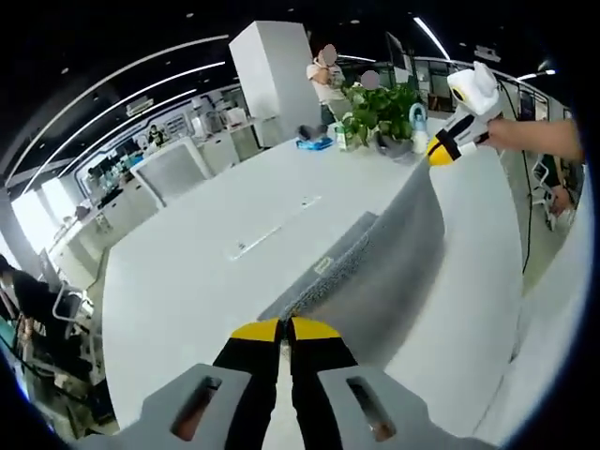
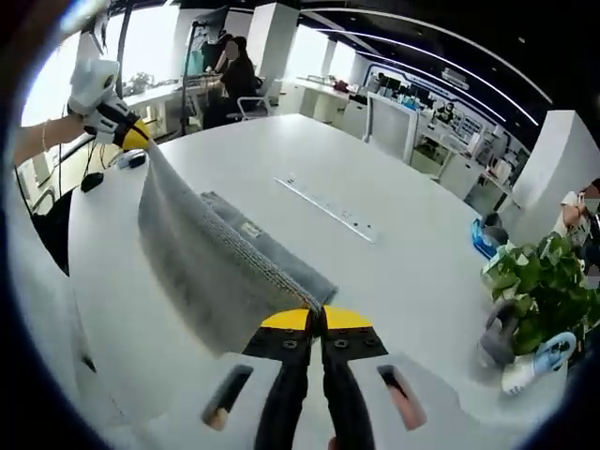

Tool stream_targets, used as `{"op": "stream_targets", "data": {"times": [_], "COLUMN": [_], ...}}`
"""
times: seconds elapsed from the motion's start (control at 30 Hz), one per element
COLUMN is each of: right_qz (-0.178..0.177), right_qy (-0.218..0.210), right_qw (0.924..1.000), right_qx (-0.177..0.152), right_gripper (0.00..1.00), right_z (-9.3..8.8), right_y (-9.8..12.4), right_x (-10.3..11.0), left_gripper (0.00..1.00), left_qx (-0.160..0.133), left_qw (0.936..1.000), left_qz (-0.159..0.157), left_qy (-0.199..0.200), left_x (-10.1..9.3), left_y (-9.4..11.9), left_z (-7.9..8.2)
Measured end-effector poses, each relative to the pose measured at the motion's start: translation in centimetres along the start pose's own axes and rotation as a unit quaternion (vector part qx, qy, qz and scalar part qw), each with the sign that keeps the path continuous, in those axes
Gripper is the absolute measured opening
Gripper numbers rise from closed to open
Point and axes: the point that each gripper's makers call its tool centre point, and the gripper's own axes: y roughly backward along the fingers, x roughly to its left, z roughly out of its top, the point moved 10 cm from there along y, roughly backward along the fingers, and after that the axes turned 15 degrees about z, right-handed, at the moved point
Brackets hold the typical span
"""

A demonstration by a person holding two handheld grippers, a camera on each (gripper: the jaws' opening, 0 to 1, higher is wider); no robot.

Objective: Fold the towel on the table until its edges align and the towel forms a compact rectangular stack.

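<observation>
Left gripper view, near: left gripper (image 1: 284,330) at the bottom centre, its yellow-tipped jaws pressed together on a corner of the grey towel (image 1: 384,258).
Towel: one layer is lifted and stretched taut between both grippers; the rest lies flat on the white table (image 1: 187,281), a small label showing on it.
Left gripper view, far: right gripper (image 1: 441,150) at the upper right, held by a hand (image 1: 534,136), clamped on the far corner.
Right gripper view, near: right gripper (image 2: 316,321) at the bottom centre, jaws together on the towel (image 2: 202,267) corner.
Right gripper view, far: left gripper (image 2: 139,139) at the upper left, pinching the opposite corner.
Containers: a grey pot (image 2: 499,339) at the right edge holds a leafy green plant (image 2: 539,281); the same plant (image 1: 380,108) stands at the table's far end, top centre of the left gripper view.
</observation>
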Motion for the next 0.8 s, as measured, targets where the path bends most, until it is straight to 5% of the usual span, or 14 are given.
{"op": "stream_targets", "data": {"times": [0.43,0.8], "right_qz": [-0.004,0.002], "right_qy": [-0.021,-0.059], "right_qw": [0.9998,0.9982], "right_qx": [-0.007,0.011], "right_gripper": [0.0,0.0], "right_z": [1.1,-0.2], "right_y": [-2.7,-6.4], "right_x": [-2.2,-4.1], "left_gripper": [0.03,0.03], "left_qx": [0.02,0.057], "left_qw": [0.9995,0.9971], "left_qz": [0.014,0.008], "left_qy": [0.022,0.049], "left_x": [1.0,0.8], "left_y": [-2.9,-7.2], "left_z": [-0.2,-1.2]}}
